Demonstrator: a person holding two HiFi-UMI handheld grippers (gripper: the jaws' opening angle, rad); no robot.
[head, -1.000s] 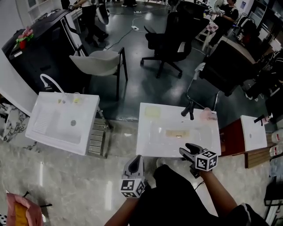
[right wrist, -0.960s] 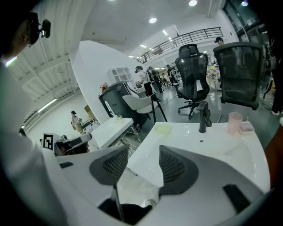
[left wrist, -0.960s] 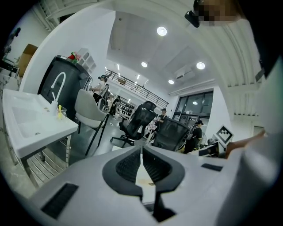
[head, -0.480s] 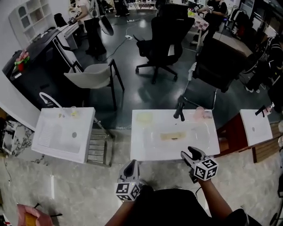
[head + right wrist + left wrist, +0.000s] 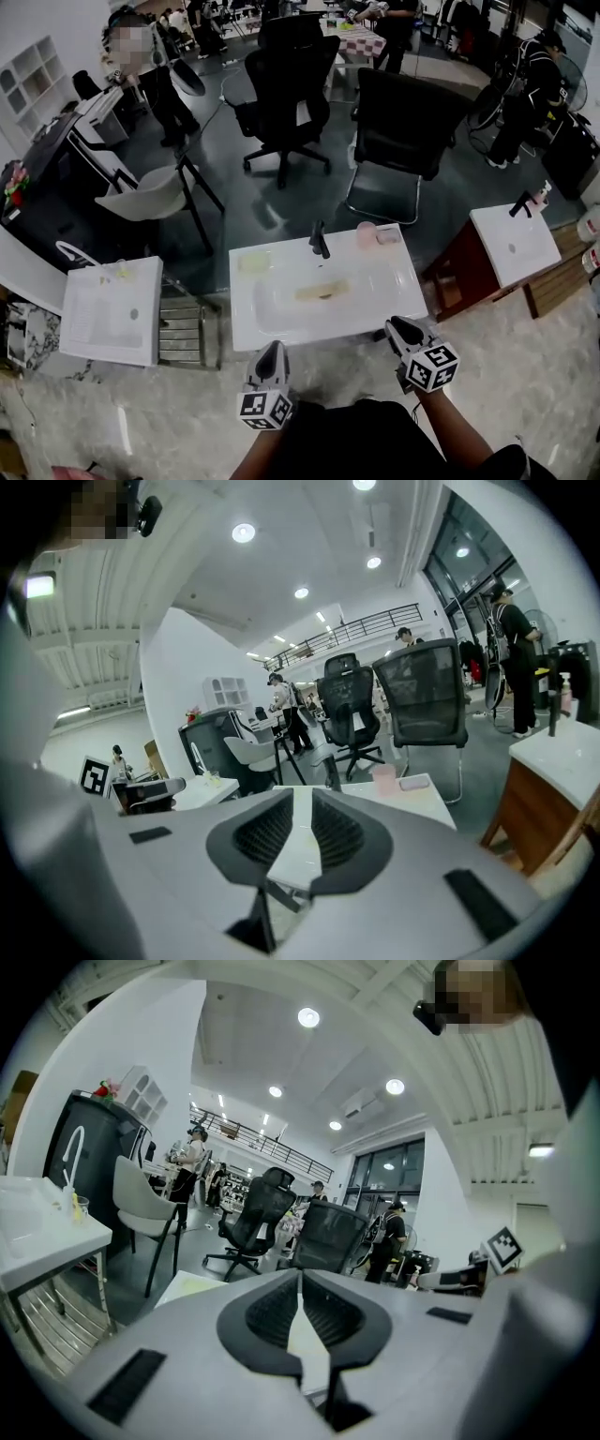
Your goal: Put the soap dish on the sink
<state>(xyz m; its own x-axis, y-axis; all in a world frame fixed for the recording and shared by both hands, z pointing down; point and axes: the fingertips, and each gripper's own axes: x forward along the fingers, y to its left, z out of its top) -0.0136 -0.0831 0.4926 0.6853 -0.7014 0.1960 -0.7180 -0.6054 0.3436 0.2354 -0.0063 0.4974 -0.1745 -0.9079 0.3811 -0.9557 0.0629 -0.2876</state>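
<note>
Facing the sink (image 5: pixel 309 335), the empty right claw (image 5: pixel 403 328) is just closing partway, needing reopening before grasping; left claw (image 5: pixel 273 351) is sitting shut.

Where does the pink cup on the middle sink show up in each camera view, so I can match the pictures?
Head view: the pink cup stands on the middle sink's back edge, just right of the black faucet.
Left gripper view: not in it.
Right gripper view: slightly right of centre, again right of the faucet.
Shared landmark: the black mesh chair behind the sink, seen in all three views.
</note>
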